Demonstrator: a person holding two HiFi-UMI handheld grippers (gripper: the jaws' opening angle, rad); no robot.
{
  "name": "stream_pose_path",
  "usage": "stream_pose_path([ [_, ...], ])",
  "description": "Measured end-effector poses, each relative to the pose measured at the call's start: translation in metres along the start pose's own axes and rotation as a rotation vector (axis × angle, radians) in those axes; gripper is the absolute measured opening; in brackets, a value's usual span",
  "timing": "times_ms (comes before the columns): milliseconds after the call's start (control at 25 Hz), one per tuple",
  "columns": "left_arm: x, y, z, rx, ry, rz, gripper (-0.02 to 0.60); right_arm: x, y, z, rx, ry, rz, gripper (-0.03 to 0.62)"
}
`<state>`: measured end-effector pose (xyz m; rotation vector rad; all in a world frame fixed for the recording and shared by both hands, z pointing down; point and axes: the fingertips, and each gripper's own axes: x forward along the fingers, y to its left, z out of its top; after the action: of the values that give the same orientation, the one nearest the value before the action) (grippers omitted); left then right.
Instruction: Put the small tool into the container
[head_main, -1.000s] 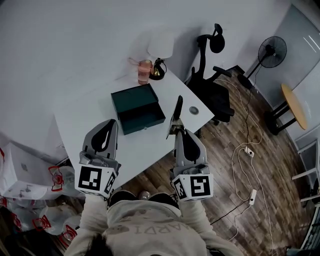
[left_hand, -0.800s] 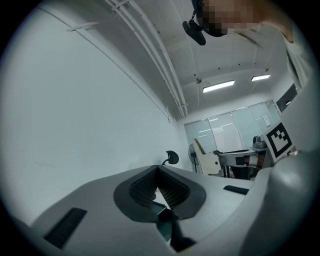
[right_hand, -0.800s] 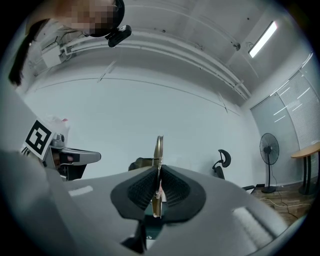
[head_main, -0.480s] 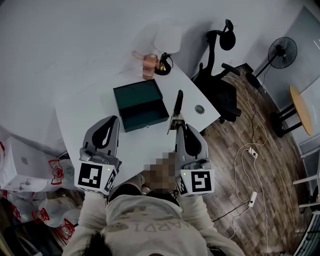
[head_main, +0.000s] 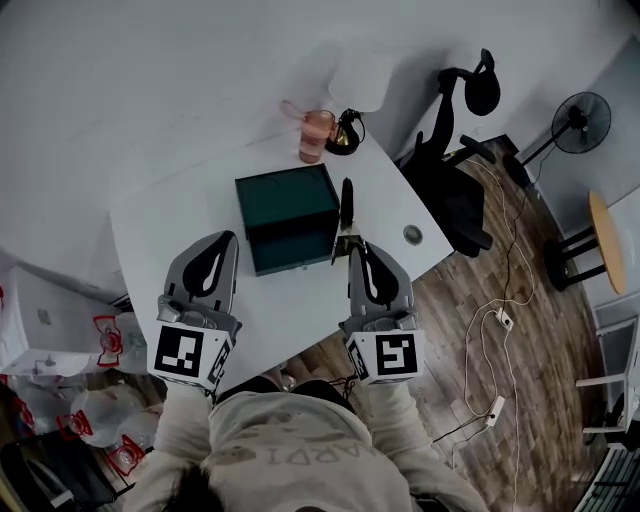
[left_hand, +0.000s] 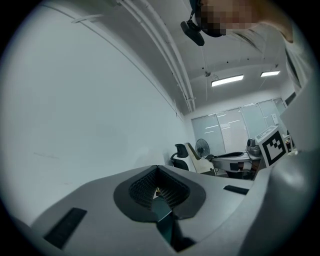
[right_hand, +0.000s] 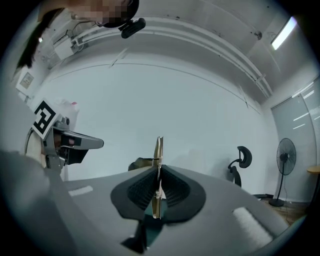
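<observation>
A dark green open box (head_main: 262, 190) sits on the white table (head_main: 170, 220). My right gripper (head_main: 350, 246) is shut on the small tool (head_main: 346, 203), a thin dark piece with a brass-coloured part. The tool points away from me and hangs just beside the box's right edge. In the right gripper view the tool (right_hand: 158, 148) stands upright, pinched between the pads of my right gripper (right_hand: 158, 192). My left gripper (head_main: 222, 245) hovers over the table left of the box, shut with nothing in it. Its closed jaws (left_hand: 159, 192) show in the left gripper view.
A pink cup (head_main: 317, 135) and a lamp (head_main: 348, 133) stand behind the box at the table's far edge. A round grommet (head_main: 413, 234) lies near the right corner. An office chair (head_main: 450, 170), a fan (head_main: 585, 115) and floor cables (head_main: 500, 320) are to the right.
My right gripper has carried the tool left, closer to the box's right edge. The left gripper has stayed where it was.
</observation>
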<state>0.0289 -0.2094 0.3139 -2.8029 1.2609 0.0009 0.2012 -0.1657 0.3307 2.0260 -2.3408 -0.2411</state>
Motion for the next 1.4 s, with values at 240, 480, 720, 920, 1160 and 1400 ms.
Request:
stream_pose_path([
  [240, 0.014, 0.025, -0.019, -0.027, 0.037, 0.034, 0.003, 0.043, 0.009, -0.025, -0.088, 0.065, 0.098, 0.026],
  [480, 0.024, 0.042, -0.036, -0.042, 0.066, 0.054, 0.004, 0.072, 0.021, -0.058, -0.155, 0.134, 0.181, 0.026],
  [720, 0.034, 0.052, -0.048, -0.057, 0.089, 0.065, 0.005, 0.089, 0.029, -0.093, -0.246, 0.209, 0.270, 0.026],
  [920, 0.038, 0.056, -0.058, -0.067, 0.108, 0.073, 0.003, 0.095, 0.036, -0.124, -0.358, 0.275, 0.355, 0.026],
  [1160, 0.042, 0.061, -0.066, -0.077, 0.122, 0.084, 0.003, 0.099, 0.047, -0.153, -0.493, 0.329, 0.461, 0.026],
  [1400, 0.044, 0.062, -0.073, -0.085, 0.130, 0.091, 0.003, 0.098, 0.054, -0.180, -0.609, 0.386, 0.550, 0.026],
])
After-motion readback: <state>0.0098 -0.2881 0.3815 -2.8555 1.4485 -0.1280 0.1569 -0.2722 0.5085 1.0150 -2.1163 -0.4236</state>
